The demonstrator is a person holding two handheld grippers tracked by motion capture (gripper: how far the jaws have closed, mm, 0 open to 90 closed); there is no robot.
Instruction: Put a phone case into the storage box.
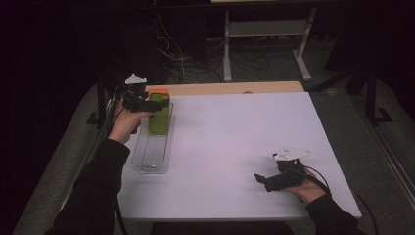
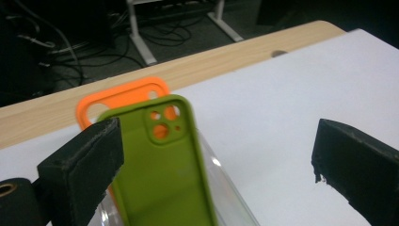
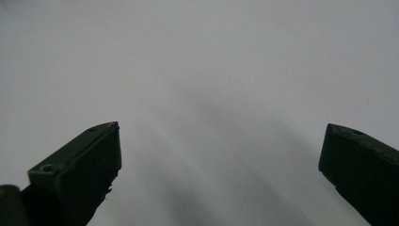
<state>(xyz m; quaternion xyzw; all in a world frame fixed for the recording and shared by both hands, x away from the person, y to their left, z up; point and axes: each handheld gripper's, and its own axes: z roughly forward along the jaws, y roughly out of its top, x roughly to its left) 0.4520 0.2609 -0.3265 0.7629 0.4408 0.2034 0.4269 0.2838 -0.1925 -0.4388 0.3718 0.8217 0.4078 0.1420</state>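
Up at the far left of the white table (image 1: 235,147), the left gripper (image 2: 214,165) hung over the clear plastic tray (image 1: 152,154), jaws spread wide with nothing between them. Right below it, a green phone case (image 2: 162,174) leaned at the tray's far end, camera cutout up, and an orange phone case (image 2: 117,96) stood just behind it, its top peeking over the green one. The left jaw sat close beside the green case's edge; whether they touched, I couldn't tell. Over at the near right, the right gripper (image 1: 266,180) was held low above bare tabletop, well apart from the tray, jaws parted wide and empty too.
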